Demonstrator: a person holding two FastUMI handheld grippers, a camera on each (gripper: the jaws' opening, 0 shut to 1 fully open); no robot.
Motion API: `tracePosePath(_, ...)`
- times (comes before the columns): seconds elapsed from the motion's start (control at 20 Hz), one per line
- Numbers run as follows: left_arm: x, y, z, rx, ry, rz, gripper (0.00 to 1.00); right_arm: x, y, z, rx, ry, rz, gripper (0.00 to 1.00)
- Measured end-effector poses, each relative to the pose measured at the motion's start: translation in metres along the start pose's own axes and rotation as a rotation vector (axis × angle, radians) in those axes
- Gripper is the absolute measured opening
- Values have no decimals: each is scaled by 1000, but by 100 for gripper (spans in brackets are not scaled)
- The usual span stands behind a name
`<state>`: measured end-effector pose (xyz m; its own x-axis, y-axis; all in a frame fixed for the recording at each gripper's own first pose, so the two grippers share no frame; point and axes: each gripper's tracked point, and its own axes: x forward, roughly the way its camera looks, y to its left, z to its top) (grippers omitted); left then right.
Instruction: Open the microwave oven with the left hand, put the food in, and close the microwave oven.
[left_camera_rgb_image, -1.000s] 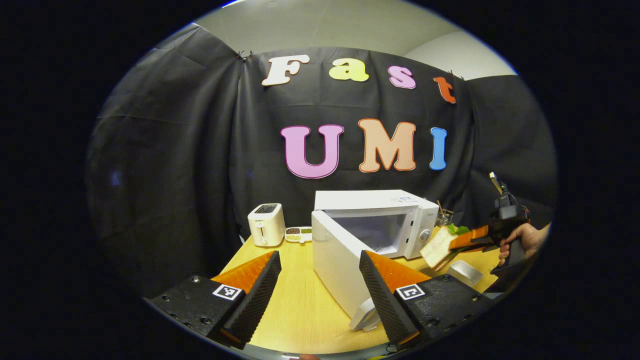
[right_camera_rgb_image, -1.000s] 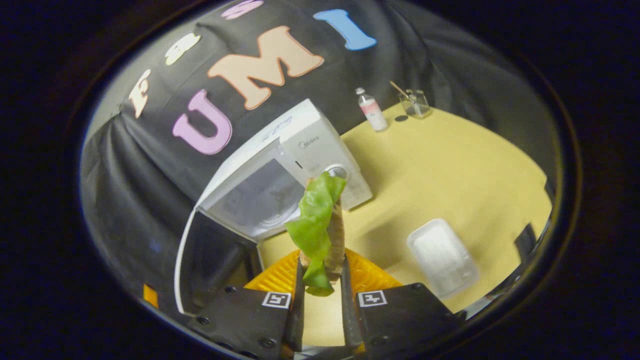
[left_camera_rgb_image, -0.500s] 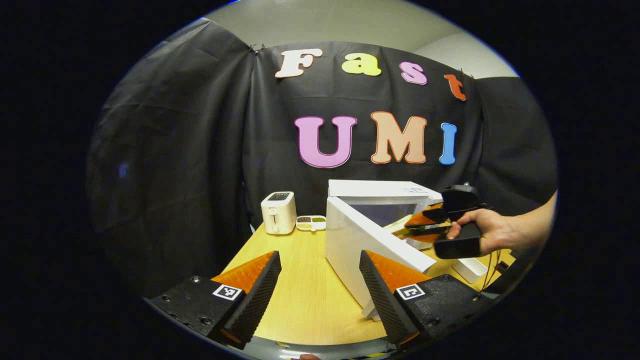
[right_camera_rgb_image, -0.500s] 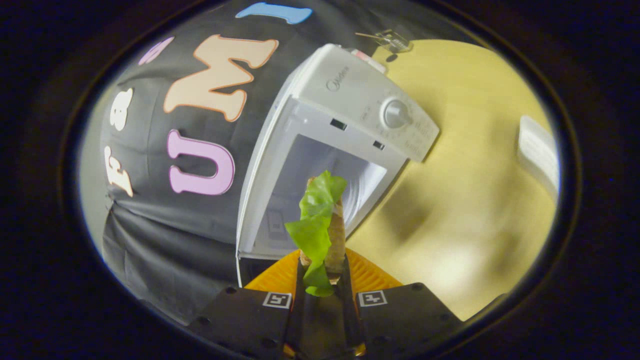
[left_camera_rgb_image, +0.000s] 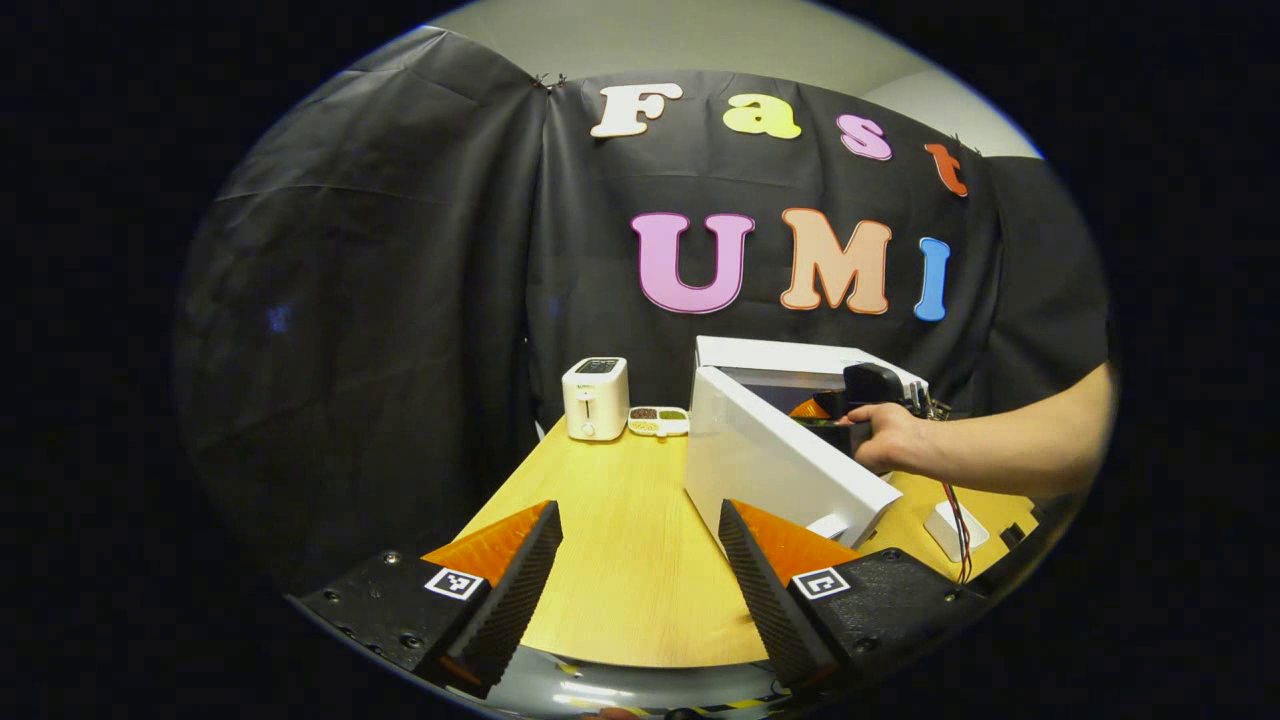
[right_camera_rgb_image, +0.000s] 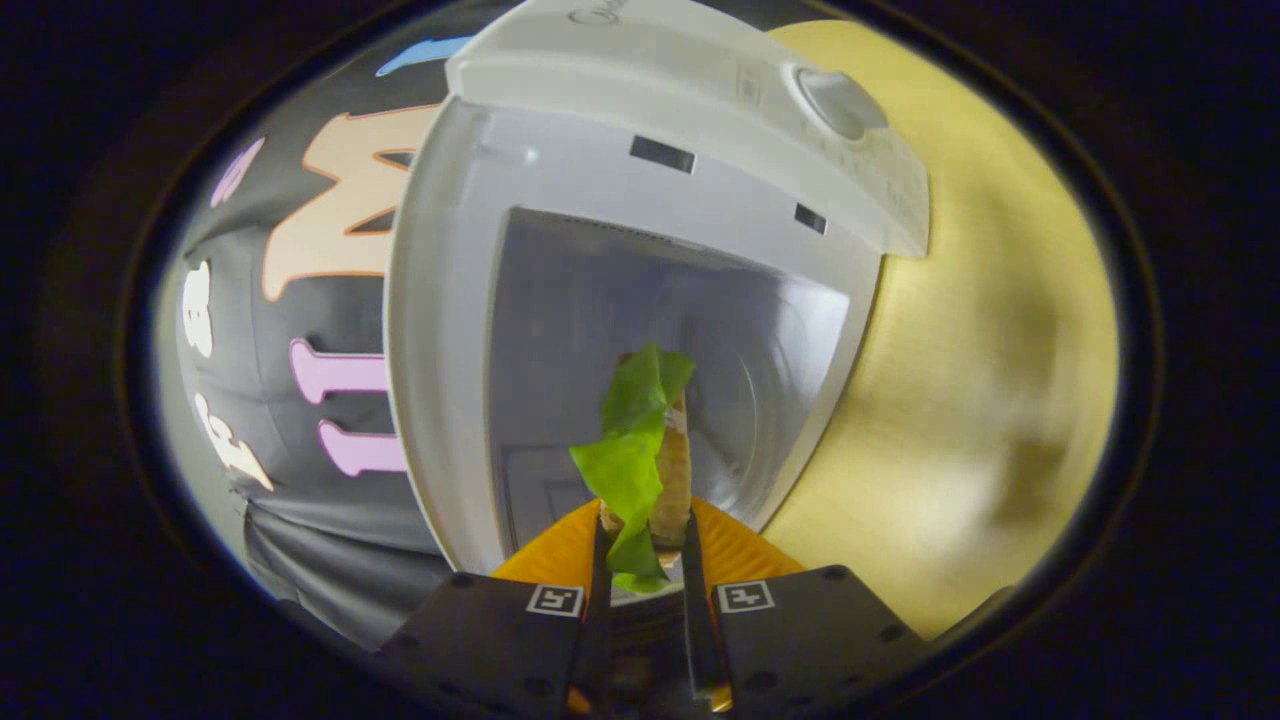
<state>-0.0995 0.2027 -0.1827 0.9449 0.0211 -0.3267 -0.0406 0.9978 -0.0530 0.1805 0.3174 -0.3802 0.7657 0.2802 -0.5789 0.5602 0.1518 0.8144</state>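
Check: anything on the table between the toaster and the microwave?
Yes. In the left gripper view a small divided dish sits on the table between the toaster and the microwave, whose door hangs open.

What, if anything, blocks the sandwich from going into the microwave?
Nothing visible. The door is swung open, the sandwich held by the right gripper faces the bare cavity.

**Wooden table and what stands on it**

A light wooden table (left_camera_rgb_image: 610, 560) carries the things. At its far edge, by the black cloth, stand a white toaster (left_camera_rgb_image: 596, 398) and just beside it a small divided dish (left_camera_rgb_image: 658, 420). The white microwave (left_camera_rgb_image: 790, 440) sits to the right with its door swung open. A white tray (left_camera_rgb_image: 955, 528) lies near the right edge.
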Motion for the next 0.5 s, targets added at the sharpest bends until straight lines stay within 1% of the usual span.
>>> tracePosePath(0.2, -4, -4, -16, -22, 47, -3, 97, 26, -7, -18, 20, -8, -25, 34)
tracePosePath(0.25, -4, -5, -18, -21, 55, -4, 96, 31, -6, -19, 25, -17, -17, 34)
tracePosePath(0.35, -5, -3, -15, -24, 52, 9, 96, 38, -8, -18, 38, -24, -7, 34)
tracePosePath(0.4, -6, -4, -13, -35, 47, 5, 96, 42, -14, -18, 30, -16, -18, 34)
tracePosePath(0.45, -6, -7, -15, -45, 51, 1, 96, 44, -20, -18, 20, -11, -24, 27)
tracePosePath(0.5, -4, -7, -19, -51, 60, 1, 96, 46, -30, -18, 9, -2, -57, 27)
